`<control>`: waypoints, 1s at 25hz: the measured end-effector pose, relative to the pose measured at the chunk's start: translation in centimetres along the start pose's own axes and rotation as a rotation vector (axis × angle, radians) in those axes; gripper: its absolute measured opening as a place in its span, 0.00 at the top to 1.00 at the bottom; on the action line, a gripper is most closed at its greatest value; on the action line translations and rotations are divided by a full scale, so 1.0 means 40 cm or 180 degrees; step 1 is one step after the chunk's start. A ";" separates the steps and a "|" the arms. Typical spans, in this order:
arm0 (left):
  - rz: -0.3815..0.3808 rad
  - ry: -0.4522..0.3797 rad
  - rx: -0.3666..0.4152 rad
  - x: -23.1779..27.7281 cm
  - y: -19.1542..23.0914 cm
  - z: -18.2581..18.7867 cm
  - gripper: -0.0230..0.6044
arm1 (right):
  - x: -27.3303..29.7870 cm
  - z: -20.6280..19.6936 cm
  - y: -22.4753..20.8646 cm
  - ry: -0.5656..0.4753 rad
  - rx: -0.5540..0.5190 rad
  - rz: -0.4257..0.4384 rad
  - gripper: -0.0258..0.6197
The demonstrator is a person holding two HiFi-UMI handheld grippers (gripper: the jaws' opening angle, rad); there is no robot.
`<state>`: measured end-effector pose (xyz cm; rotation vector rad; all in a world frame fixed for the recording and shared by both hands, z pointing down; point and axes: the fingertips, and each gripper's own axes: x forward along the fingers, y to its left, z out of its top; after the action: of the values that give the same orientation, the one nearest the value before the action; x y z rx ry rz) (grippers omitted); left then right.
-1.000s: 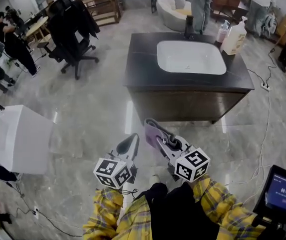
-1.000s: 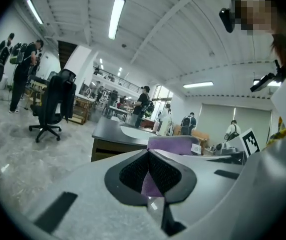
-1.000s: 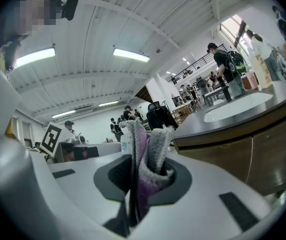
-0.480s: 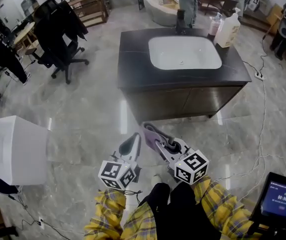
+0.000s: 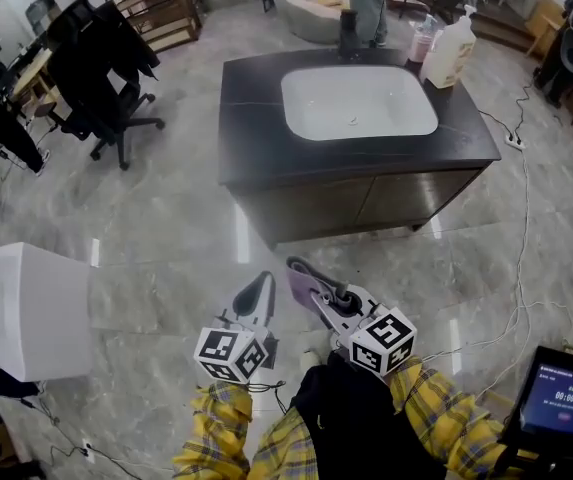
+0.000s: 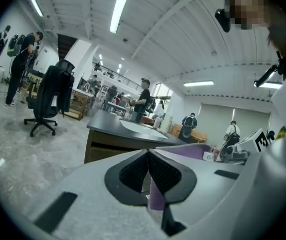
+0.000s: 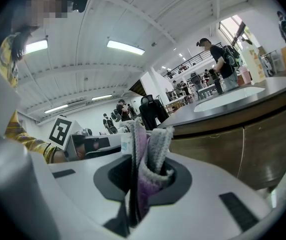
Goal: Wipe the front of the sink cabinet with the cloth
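The sink cabinet stands on the grey floor in the far middle of the scene. Its brown front faces the person, and a white basin is set in its dark top. A white bottle stands at the far right corner of the top. Both grippers are held near the person, well apart from the cabinet front. The right gripper pinches a purple and grey cloth, which stands bunched up between its jaws and touches nothing else. Just left of it, the left gripper has its jaws pressed together with nothing between them. A black office chair stands at the far left, a white box at the near left and a lit screen at the near right.
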<state>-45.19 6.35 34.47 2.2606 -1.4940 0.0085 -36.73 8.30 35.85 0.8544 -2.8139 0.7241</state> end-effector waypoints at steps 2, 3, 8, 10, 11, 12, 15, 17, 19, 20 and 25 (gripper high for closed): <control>0.0045 0.0035 0.0012 0.022 0.003 -0.006 0.95 | 0.014 0.004 -0.018 -0.0002 0.0006 0.0057 0.89; 0.0068 0.0073 0.0052 0.033 0.003 -0.010 0.95 | 0.021 0.006 -0.025 0.0000 -0.0003 0.0091 0.89; 0.0125 0.0057 0.0062 0.085 0.010 0.004 0.95 | 0.067 0.018 -0.063 0.0014 -0.0083 0.0229 0.89; 0.0120 0.0014 0.0016 0.109 0.010 -0.001 0.95 | 0.081 0.011 -0.084 0.0048 -0.0142 0.0278 0.89; 0.0119 0.0009 0.0012 0.120 0.011 -0.007 0.95 | 0.087 0.005 -0.096 0.0072 -0.0176 0.0299 0.89; 0.0125 0.0017 0.0023 0.132 0.015 -0.016 0.95 | 0.095 -0.001 -0.107 0.0094 -0.0200 0.0314 0.89; 0.0169 0.0068 0.0165 0.159 0.032 -0.041 0.95 | 0.118 -0.017 -0.138 0.0148 -0.0221 0.0318 0.89; 0.0212 0.0095 0.0235 0.168 0.047 -0.056 0.95 | 0.132 -0.029 -0.156 0.0196 -0.0235 0.0296 0.89; 0.0246 0.0103 0.0215 0.168 0.067 -0.066 0.95 | 0.147 -0.038 -0.166 0.0215 -0.0210 0.0278 0.89; 0.0250 0.0103 0.0185 0.167 0.078 -0.069 0.95 | 0.156 -0.041 -0.170 0.0215 -0.0198 0.0269 0.89; 0.0140 0.0130 0.0149 0.172 0.132 -0.087 0.95 | 0.221 -0.064 -0.192 0.0193 -0.0169 0.0168 0.89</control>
<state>-46.15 -0.20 41.09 2.2497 -1.5372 0.1031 -39.96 -0.45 43.38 0.7396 -2.7981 0.6673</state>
